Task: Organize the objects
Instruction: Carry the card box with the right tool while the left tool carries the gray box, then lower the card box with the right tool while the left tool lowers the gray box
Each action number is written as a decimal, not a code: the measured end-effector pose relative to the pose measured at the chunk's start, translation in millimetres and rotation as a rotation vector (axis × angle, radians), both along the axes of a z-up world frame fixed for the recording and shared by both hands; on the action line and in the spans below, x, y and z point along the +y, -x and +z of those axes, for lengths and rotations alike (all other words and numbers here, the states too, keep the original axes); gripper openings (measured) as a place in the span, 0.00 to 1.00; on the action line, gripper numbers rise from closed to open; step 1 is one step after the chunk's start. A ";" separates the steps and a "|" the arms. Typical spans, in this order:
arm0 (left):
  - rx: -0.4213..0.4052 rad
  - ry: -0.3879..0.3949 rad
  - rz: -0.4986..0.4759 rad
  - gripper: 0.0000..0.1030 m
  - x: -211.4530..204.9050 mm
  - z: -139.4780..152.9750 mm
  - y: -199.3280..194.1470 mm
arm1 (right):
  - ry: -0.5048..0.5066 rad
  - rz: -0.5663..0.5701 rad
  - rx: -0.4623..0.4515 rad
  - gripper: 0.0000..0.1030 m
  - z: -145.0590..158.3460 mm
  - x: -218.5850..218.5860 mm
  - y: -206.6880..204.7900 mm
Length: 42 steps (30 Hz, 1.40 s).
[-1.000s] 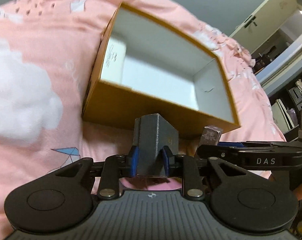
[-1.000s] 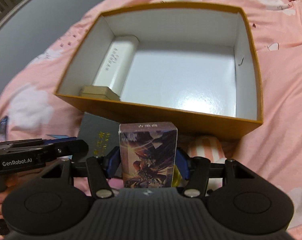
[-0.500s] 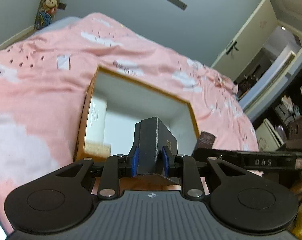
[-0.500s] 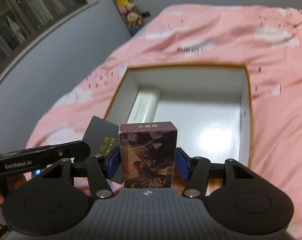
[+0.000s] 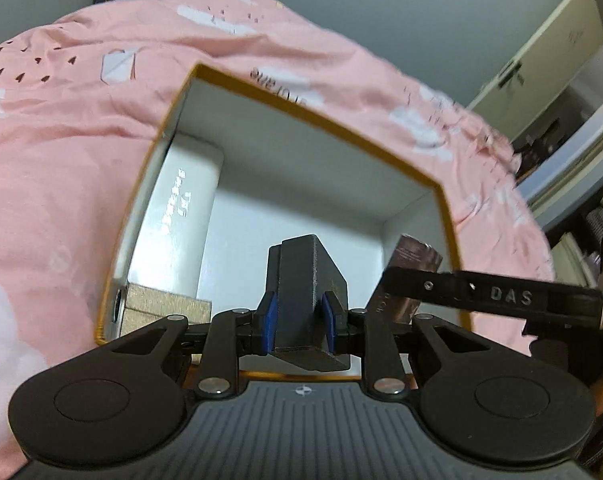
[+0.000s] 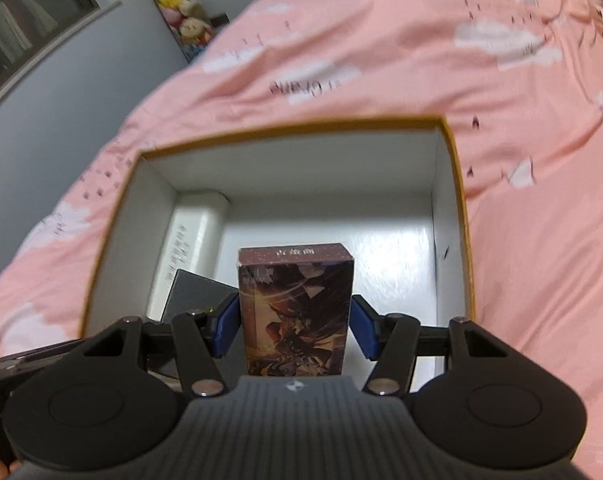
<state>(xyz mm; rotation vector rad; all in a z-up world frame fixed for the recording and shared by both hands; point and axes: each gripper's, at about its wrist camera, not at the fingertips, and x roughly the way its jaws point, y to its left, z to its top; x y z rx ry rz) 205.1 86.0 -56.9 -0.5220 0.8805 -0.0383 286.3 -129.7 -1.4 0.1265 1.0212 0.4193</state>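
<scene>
We carry two small boxes at once over the open carton (image 5: 447, 208) on the pink bedspread (image 5: 61, 152), each gripped by its narrow sides so the long face stands upright and can be lowered straight in.

The left gripper (image 5: 299, 322) is clamped tight on the dark box (image 5: 305, 276); its blue pads (image 5: 270, 320) press both flanks, low on the body, which leaves most of the box clear above the fingers. The box sits a little skewed in the grip. The right gripper (image 6: 294, 330) holds the card box (image 6: 295, 304) across its wider face, so its fingers stand far apart though they are closed on it, printed front toward the camera.

Both loads hang above the carton's bare white floor, in our judgement because the left wall is already taken: a long white box (image 5: 181, 220) lies flat against it, with a tan box (image 5: 163, 304) butted at its near end. That packing along one side suggests the newcomers belong next to them, side by side, rather than on top.

From the left view the card box (image 5: 405, 276) shows just beside the right gripper's arm (image 5: 497, 292), near the carton's right wall. The two hands are close, so we would set one box down before the other to avoid a knock.
</scene>
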 end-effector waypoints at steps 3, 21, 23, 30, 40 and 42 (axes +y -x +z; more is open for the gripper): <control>0.023 -0.052 -0.021 0.26 -7.5 -6.0 -3.4 | 0.021 0.002 0.035 0.58 -14.2 3.5 -7.8; 0.134 -0.240 -0.076 0.27 -19.8 -15.7 -12.7 | 0.083 0.017 0.133 0.58 -39.9 14.1 -21.0; 0.087 -0.200 -0.092 0.27 -14.9 -8.3 -7.3 | 0.093 0.014 0.144 0.58 -42.8 14.7 -22.4; 0.000 -0.149 -0.061 0.27 14.0 10.8 4.6 | 0.107 -0.006 0.228 0.59 -56.6 16.9 -31.7; -0.004 -0.161 -0.018 0.27 16.8 6.8 2.7 | 0.031 -0.020 0.295 0.59 -68.5 24.2 -36.8; -0.012 -0.172 -0.009 0.27 14.6 6.6 4.5 | 0.019 -0.014 0.306 0.59 -69.6 24.3 -36.4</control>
